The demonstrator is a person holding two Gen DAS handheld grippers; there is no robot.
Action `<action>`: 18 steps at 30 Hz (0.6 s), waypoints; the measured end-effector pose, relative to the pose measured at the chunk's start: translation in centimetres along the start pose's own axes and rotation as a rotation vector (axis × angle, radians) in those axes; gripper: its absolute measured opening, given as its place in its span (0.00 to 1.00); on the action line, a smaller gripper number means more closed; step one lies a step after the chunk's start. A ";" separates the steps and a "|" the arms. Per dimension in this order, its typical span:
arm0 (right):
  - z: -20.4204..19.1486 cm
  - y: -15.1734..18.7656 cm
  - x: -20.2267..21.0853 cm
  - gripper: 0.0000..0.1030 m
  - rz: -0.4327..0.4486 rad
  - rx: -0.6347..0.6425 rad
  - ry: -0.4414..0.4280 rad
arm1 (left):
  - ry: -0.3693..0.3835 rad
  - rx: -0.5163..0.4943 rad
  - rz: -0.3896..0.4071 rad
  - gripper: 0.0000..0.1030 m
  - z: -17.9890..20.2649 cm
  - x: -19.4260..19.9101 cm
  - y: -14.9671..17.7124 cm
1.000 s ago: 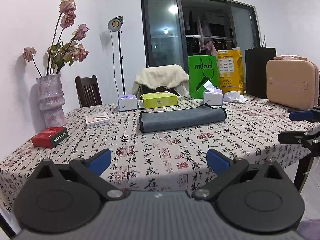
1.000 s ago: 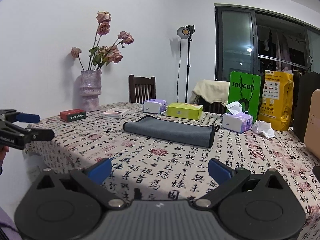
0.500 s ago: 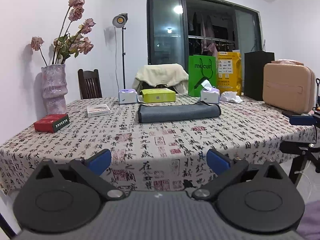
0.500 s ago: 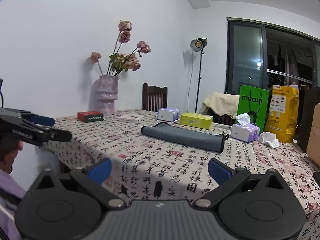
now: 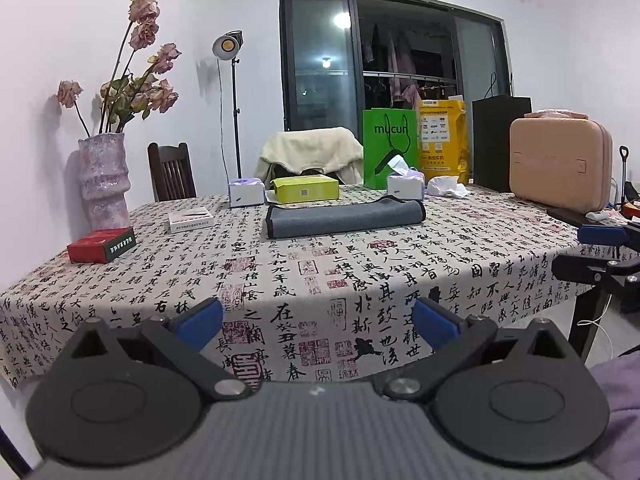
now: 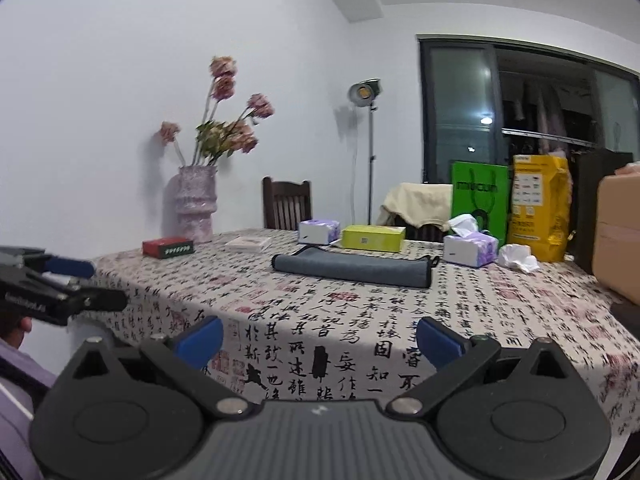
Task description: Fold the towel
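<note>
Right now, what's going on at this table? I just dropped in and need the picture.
A person holds a two-finger gripper in each hand, both off the near edge of the calligraphy-print tablecloth. The left gripper and right gripper are both open and hold nothing. The grey folded towel lies in a long, narrow bundle toward the far side of the table, in front of the lime-green box. Neither gripper touches it.

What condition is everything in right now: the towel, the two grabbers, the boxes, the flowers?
Grey towel: folded, flat on tablecloth, untouched.
Left gripper: open, empty, off the table.
Right gripper: open, empty.
Tissue pack: opened, tissue sticking up.
Green box: closed.
Roses: wilted, upright in vase.
</note>
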State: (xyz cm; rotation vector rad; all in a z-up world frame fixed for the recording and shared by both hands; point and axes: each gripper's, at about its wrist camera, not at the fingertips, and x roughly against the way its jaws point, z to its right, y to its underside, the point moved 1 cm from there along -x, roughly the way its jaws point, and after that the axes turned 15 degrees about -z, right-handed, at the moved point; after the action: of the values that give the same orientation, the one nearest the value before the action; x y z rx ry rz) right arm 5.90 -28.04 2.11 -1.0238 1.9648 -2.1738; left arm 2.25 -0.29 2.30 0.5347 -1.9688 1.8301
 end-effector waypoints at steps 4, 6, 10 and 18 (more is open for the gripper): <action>-0.1 0.0 0.4 1.00 0.015 0.002 0.017 | 0.006 -0.003 0.002 1.00 0.2 0.3 0.3; -0.1 0.0 0.4 1.00 0.018 0.005 0.020 | 0.013 -0.007 0.002 1.00 0.3 0.3 0.3; -0.1 0.1 0.5 1.00 0.020 0.006 0.019 | 0.013 -0.008 0.003 1.00 0.4 0.3 0.4; -0.2 0.1 0.4 1.00 0.018 0.005 0.023 | 0.016 -0.005 -0.002 1.00 0.3 0.4 0.4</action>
State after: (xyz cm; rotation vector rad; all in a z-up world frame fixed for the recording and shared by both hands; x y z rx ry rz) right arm 5.40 -28.04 2.18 -0.9815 1.9691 -2.1898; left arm 1.70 -0.60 2.14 0.5189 -1.9615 1.8222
